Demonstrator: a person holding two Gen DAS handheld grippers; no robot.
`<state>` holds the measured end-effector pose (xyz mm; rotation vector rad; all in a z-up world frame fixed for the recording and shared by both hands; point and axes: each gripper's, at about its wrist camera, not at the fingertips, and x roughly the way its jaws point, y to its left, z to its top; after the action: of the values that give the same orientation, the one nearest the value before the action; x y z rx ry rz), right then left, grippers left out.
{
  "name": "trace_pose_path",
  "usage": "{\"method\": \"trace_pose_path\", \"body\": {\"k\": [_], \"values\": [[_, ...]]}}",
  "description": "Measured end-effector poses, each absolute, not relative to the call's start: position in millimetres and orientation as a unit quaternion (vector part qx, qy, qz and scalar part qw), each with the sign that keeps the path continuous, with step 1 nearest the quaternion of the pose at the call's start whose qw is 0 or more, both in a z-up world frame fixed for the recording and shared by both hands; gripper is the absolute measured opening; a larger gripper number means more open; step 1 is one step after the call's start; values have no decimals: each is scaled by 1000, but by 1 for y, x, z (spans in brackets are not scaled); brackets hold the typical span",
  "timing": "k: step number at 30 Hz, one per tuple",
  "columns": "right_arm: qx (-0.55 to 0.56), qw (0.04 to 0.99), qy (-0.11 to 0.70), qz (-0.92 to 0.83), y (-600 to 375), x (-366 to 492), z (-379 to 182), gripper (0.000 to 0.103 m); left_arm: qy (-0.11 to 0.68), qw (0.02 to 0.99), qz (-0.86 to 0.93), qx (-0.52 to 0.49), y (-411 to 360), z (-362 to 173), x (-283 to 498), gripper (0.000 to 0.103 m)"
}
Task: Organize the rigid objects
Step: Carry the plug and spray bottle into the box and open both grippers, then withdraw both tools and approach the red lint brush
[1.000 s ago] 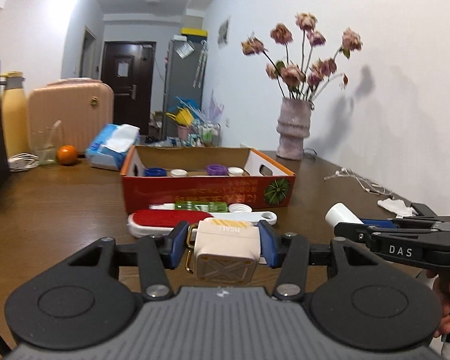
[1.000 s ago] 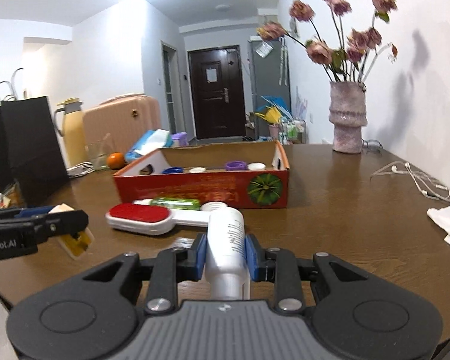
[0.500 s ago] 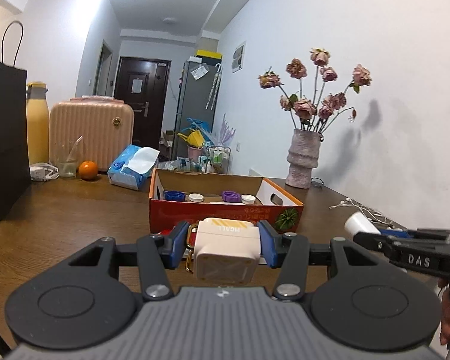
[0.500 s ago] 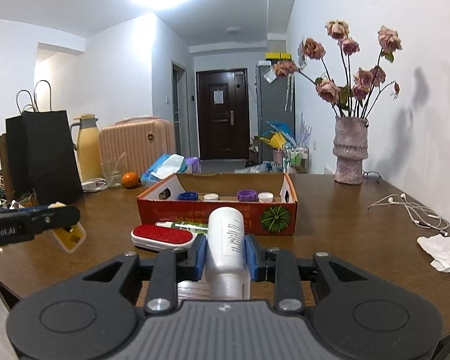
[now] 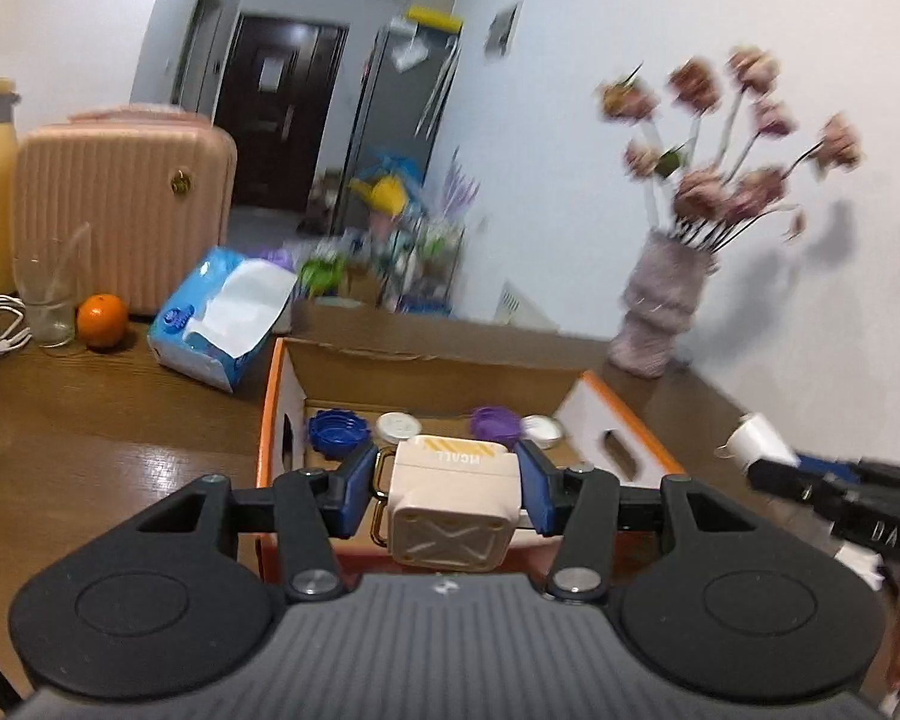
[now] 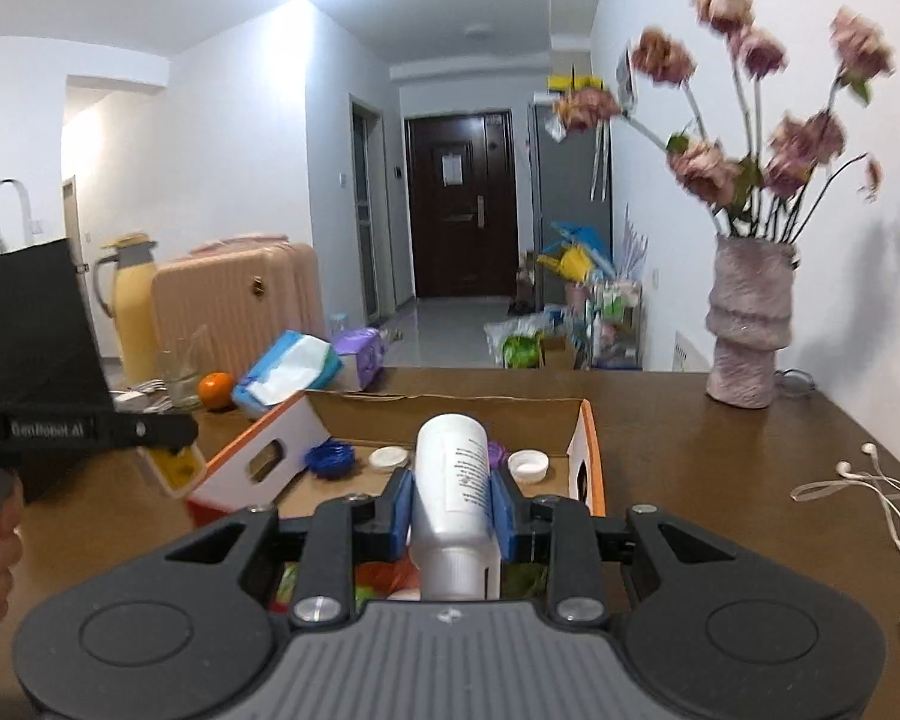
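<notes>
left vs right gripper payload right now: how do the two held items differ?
1. Shape: the cream box-shaped case in the left gripper is squat and square; the white bottle in the right gripper is a long cylinder.
2. Markings: the case has yellow stripes on top; the bottle has a printed label.
3. Width: the case spreads the pads wider.

Shared: both are clamped between blue pads above the cardboard box.

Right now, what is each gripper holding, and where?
Left gripper: cream square box, pinched on its two sides. Right gripper: white plastic bottle, squeezed around its body.
</notes>
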<state>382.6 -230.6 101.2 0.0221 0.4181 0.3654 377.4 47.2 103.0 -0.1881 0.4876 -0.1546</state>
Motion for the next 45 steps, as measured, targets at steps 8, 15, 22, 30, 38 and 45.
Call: {"method": "trace_pose_path", "body": {"k": [8, 15, 22, 30, 38, 45], "values": [[-12, 933, 329, 143, -207, 524, 63, 27, 359, 930, -53, -52, 45, 62, 496, 50], [-136, 911, 378, 95, -173, 577, 17, 27, 398, 917, -36, 19, 34, 28, 533, 51], [-158, 913, 363, 99, -166, 577, 19, 34, 393, 919, -22, -15, 49, 37, 539, 53], [-122, 922, 349, 113, -180, 551, 58, 39, 366, 930, -30, -21, 50, 76, 505, 58], [-133, 937, 293, 135, -182, 490, 99, 46, 314, 948, -39, -16, 47, 114, 445, 66], [-102, 957, 220, 162, -193, 410, 108, 48, 239, 971, -27, 4, 47, 119, 359, 75]]}}
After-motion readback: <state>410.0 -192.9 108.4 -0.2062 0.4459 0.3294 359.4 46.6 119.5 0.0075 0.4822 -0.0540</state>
